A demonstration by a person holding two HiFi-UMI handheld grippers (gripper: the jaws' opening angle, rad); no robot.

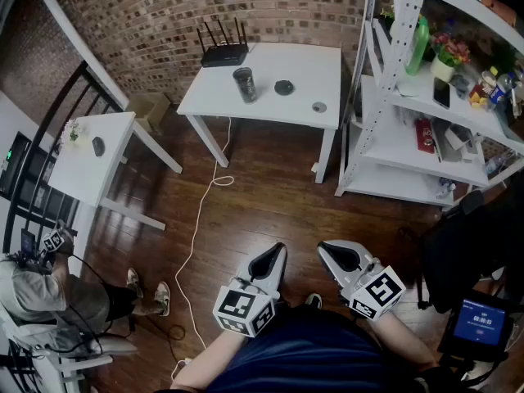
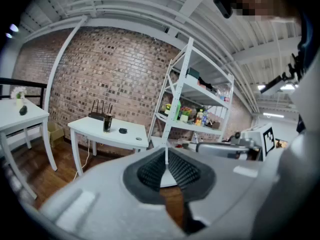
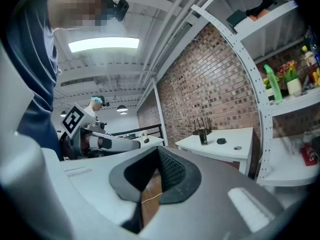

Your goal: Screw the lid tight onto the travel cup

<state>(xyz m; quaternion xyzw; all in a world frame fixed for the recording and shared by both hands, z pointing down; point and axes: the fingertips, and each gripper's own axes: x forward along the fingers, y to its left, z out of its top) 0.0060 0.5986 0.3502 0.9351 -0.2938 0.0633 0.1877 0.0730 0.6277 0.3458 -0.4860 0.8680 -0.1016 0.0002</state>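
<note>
The dark travel cup (image 1: 244, 83) stands upright on the white table (image 1: 303, 65) across the room, with its black lid (image 1: 283, 87) lying apart to its right. Both gripper views show them far off: the cup (image 2: 107, 123) and lid (image 2: 123, 130), and again the cup (image 3: 203, 136) and lid (image 3: 220, 141). My left gripper (image 1: 276, 252) and right gripper (image 1: 326, 250) are held close to my body over the wooden floor, well short of the table. Each one is shut with nothing between its pads, as seen in the left gripper (image 2: 166, 156) and right gripper (image 3: 159, 155) views.
A black router (image 1: 223, 53) and a small grey disc (image 1: 319, 106) also sit on the table. A white shelf unit (image 1: 426, 97) with bottles stands right. A smaller white table (image 1: 90, 166) is left, a seated person (image 1: 49, 297) lower left, and a white cable (image 1: 196, 236) trails across the floor.
</note>
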